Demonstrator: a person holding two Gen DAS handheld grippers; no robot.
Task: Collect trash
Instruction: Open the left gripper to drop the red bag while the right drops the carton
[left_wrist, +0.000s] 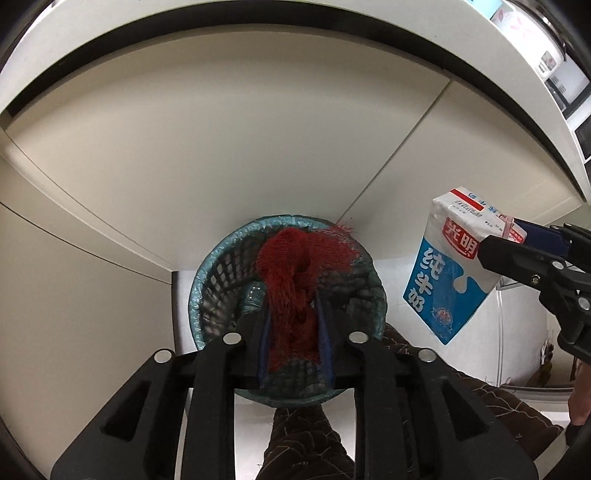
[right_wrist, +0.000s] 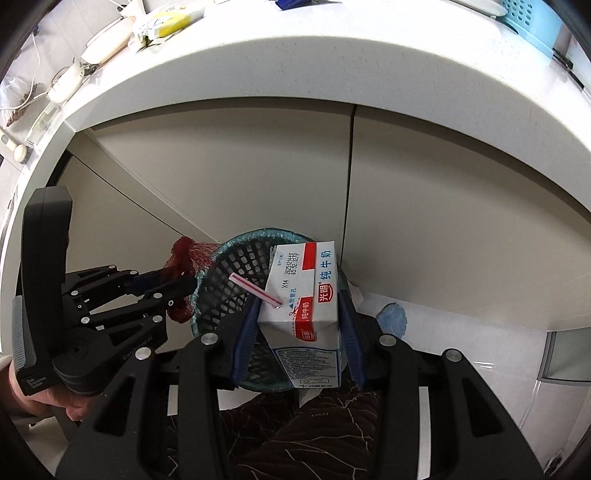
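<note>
The bin (left_wrist: 207, 291) bottom is hidden. The left gripper (left_wrist: 293, 314) has the red net (left_wrist: 291, 288) between its jaws over the bin; whether they press it is unclear. The right gripper (right_wrist: 299, 314) clamps the carton (right_wrist: 306, 306).

The right gripper (right_wrist: 297, 314) is holding a milk carton (right_wrist: 306, 310) over the mesh bin (right_wrist: 229, 277); the left gripper (right_wrist: 181, 295) is gripping red netting (right_wrist: 184, 258) beside it.

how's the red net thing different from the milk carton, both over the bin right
The red mesh bag is soft, bunched and limp; the milk carton is a stiff box, blue and white with red labels and a straw in its top. The mesh bag sits between the left gripper's fingers, the carton in the right gripper. Both are held above the basket, neither dropped in yet.
</note>
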